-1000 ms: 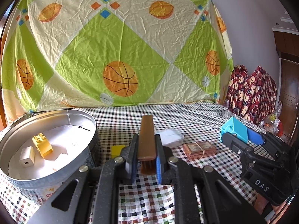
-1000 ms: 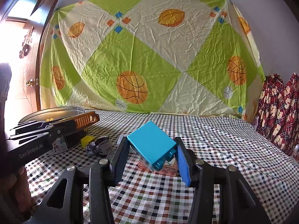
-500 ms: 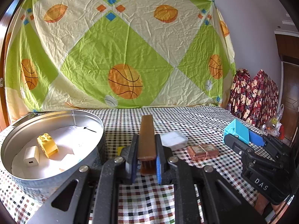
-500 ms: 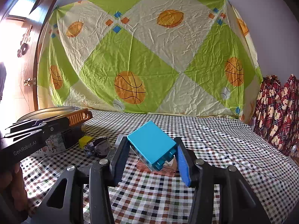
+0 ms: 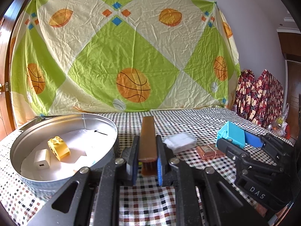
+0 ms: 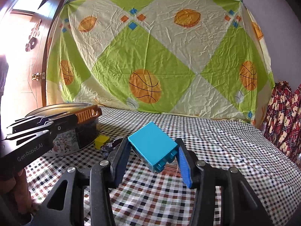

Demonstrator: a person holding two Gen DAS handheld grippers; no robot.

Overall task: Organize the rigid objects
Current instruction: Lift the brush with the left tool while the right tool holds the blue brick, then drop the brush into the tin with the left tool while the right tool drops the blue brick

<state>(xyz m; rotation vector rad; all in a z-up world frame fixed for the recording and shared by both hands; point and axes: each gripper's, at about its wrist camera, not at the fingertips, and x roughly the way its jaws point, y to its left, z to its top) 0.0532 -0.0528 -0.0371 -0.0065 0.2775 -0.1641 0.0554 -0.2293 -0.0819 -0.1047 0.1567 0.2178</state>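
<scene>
Two pieces, a yellow brick [image 5: 58,147] and a white cube [image 5: 42,159], already lie in the round tin [image 5: 17,171], left of the left gripper [image 5: 146,160], whose jaws clamp a brown comb [image 5: 147,143]. The right gripper [image 6: 153,160] pinches a blue block [image 6: 153,147], tilted, above the checked bench [image 6: 225,150]. A clear packet [image 5: 180,141], a bound brown bundle [image 5: 209,151] and a yellow cube [image 6: 101,141] remain out, beyond the jaws. Both grippers point nearly level.

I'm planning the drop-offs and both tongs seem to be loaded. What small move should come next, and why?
Probably carry the left tongs, shut on the brown comb, leftward over the round tin before opening. The tin sits just left of the comb and already holds a yellow brick and a white cube. The right tongs, gripping the blue block, are farther from it.
</scene>
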